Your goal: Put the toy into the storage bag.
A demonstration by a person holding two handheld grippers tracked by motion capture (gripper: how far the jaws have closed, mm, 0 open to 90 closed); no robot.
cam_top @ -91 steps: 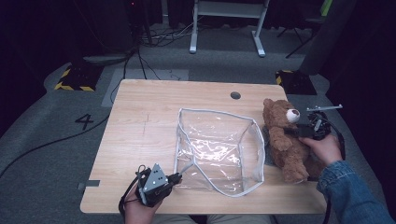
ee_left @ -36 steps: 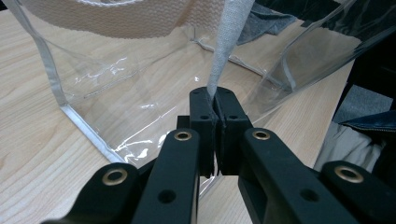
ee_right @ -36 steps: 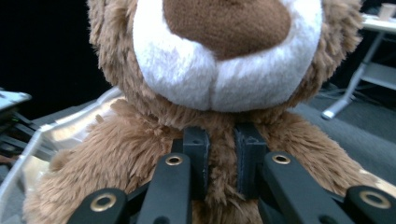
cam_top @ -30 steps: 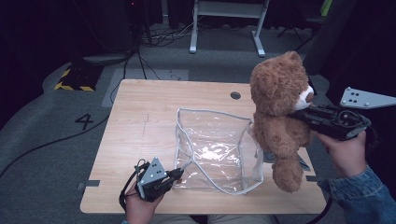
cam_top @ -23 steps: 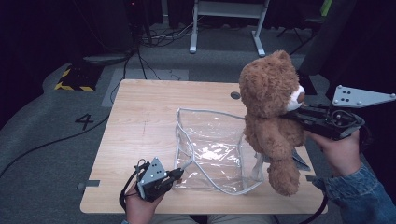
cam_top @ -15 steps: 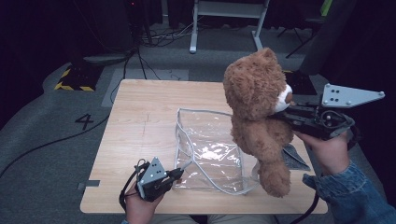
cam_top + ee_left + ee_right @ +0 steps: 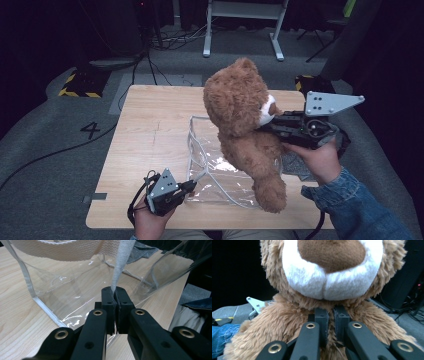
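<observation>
A brown teddy bear (image 7: pixel 240 115) with a white muzzle hangs in the air over a clear plastic bag (image 7: pixel 210 160) that stands on the wooden table (image 7: pixel 145 130). My right gripper (image 7: pixel 265 127) comes in from the right and is shut on the bear's fur just below the muzzle. In the right gripper view the bear (image 7: pixel 324 270) faces the camera, and the right gripper (image 7: pixel 331 312) pinches its neck. My left gripper (image 7: pixel 192 186) is at the bag's near left corner. In the left gripper view this gripper (image 7: pixel 115 293) is shut on the bag's pale woven strap (image 7: pixel 122 260).
A grey cloth (image 7: pixel 297 167) lies on the table under the right hand. A white stand's legs (image 7: pixel 240 25) and cables are on the floor behind the table. A "4" (image 7: pixel 92 129) is marked on the floor at left.
The right gripper has lifted the bear off the table's right side and carried it left, above the bag. The left gripper has stayed put on the strap.
</observation>
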